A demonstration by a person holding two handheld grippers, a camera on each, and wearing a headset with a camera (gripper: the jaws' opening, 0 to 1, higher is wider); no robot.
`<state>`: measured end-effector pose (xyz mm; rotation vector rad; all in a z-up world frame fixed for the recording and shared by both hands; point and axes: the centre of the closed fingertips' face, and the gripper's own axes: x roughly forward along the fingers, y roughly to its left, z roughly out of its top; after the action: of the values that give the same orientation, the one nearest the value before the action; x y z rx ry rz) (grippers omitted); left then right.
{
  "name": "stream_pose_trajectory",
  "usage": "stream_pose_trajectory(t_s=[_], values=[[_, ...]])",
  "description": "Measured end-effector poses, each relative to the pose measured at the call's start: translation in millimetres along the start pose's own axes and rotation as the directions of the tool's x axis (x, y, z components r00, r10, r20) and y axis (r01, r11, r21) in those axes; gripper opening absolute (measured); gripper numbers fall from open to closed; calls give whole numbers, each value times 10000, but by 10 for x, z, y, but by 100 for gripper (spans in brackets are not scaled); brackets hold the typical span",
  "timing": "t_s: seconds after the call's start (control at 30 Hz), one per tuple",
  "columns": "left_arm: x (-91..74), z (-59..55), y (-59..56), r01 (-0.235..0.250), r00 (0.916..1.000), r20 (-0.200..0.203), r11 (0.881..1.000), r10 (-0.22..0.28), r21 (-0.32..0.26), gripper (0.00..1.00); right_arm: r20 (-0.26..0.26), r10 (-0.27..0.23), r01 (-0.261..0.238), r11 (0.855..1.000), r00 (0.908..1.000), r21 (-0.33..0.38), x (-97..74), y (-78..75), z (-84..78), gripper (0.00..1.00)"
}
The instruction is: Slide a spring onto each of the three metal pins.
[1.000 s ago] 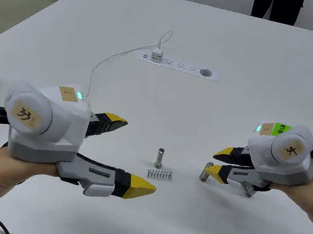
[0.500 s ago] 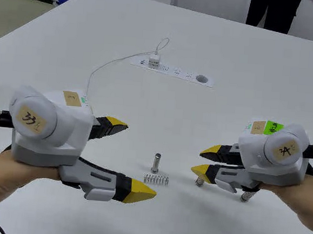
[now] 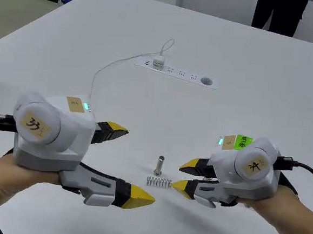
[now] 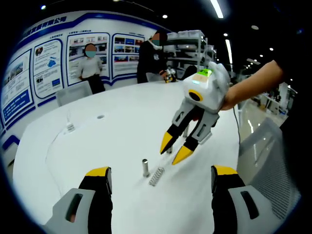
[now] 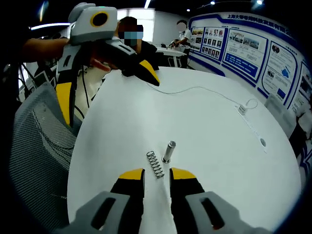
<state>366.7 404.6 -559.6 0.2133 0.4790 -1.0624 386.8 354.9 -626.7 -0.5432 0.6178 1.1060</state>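
On the white table (image 3: 248,59) the left tool (image 3: 136,164) hangs empty, jaws wide apart. The right tool (image 3: 178,174), jaws narrowly parted, points at the spring (image 3: 158,181), which lies just beside the upright pin (image 3: 158,164). It would best pinch the spring lightly near one end, leaving the bore free for the pin.

A round tan sticker (image 3: 34,127) on the back of the left gripper (image 3: 137,164), at eight o'clock in the head view, bears a handwritten 33. The twin sticker (image 3: 254,165) on the right gripper (image 3: 178,174), at four o'clock, seems to read 34. The writing on the green label (image 3: 243,142) above it and on the wall posters (image 4: 83,48) is too small to read.
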Motion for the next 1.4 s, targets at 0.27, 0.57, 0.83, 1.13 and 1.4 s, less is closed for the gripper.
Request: stream_pose_trajectory(t_s=[0.27,0.57,0.83,1.13,1.4], values=[[-86,-53,94,-310,9995,-56,9994,309,-140,85,-479,86,-85,10000,9988,37,276,22,-93,21],[-100,-100,119,-425,9990,-125,9987,421,-292,85,-944,210,-193,9996,9953,191,434,9,-193,21],[-82,-130,113,-404,9990,-188,9985,398,-363,84,-1116,377,-340,9988,9930,344,451,40,-243,20],[-67,-130,93,-317,9993,-223,9989,310,-353,84,-1145,521,-467,9977,9921,498,454,74,-255,16],[-67,-129,91,-314,9992,-239,9990,306,-331,84,-1120,756,-676,9950,9908,734,455,114,-255,11]])
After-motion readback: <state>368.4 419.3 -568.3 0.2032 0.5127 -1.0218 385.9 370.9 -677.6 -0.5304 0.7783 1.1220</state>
